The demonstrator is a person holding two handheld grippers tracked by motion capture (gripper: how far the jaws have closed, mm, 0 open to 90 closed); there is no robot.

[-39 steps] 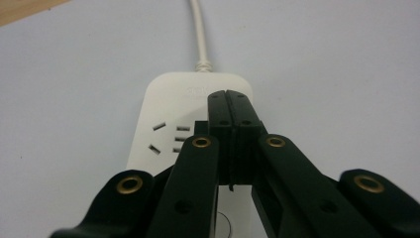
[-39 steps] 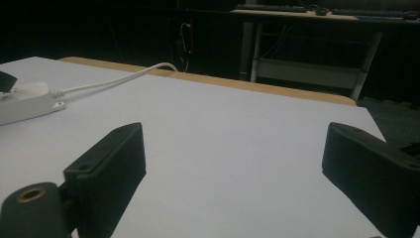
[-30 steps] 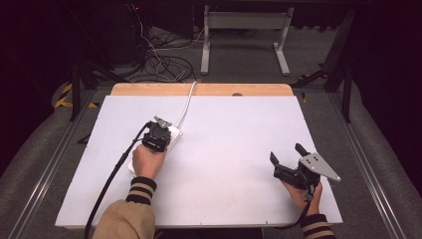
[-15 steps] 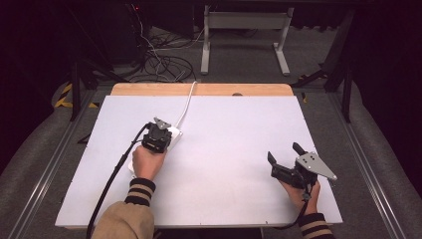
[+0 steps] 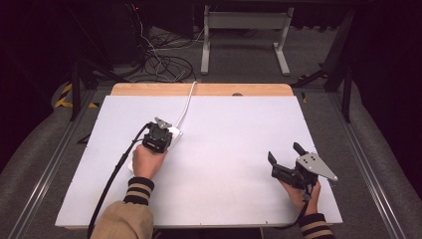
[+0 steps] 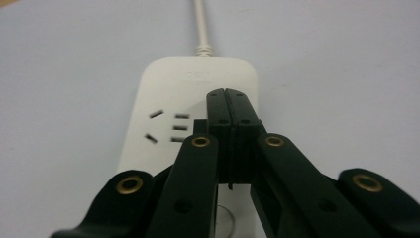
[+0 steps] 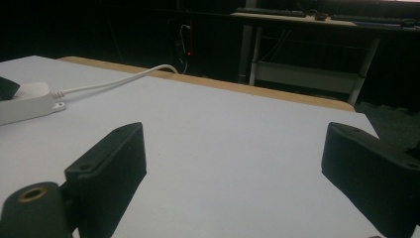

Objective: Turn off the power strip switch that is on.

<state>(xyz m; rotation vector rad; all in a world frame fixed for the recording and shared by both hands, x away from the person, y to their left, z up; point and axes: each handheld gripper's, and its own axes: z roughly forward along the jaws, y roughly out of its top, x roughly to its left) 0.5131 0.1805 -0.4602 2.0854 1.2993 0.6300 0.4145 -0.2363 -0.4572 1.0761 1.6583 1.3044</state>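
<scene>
My left gripper is clenched on nothing, jaws pressed together directly above the white power strip, its socket holes just to their left. My right gripper hangs released, well apart from it. Risk, in my judgement: pressing down off-centre could skid the strip on the table. The left gripper view resolves the socket holes; the high view shows the strip's cord running beyond it.

left claw over white power strip, right claw well apart on white table
</scene>
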